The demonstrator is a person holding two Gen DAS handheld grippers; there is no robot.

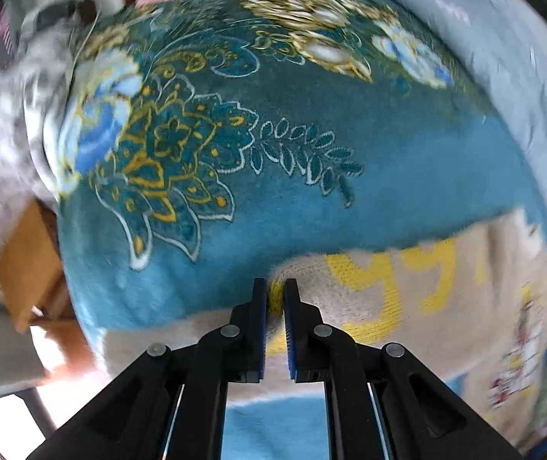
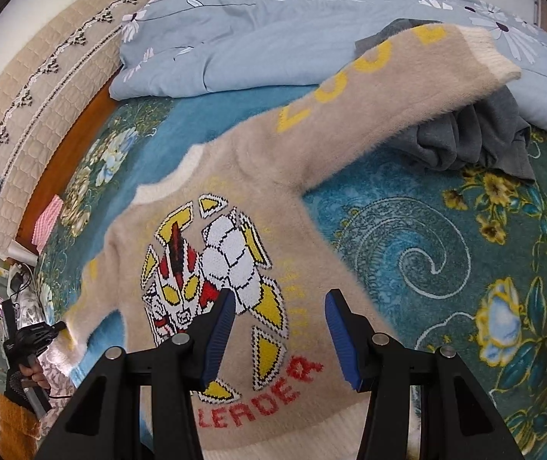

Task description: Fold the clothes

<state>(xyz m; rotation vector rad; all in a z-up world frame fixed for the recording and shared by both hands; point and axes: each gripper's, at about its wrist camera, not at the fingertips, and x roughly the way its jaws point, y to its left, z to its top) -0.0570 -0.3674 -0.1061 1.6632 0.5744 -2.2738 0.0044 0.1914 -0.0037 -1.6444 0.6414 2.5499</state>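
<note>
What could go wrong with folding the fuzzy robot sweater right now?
1. The left gripper pinches only a small tuck of the sweater, so the fluffy knit might slip out.
2. The far sleeve lies on the grey garment and might drag it along.
3. The right gripper hangs open and pins nothing, so the body might bunch.
</note>
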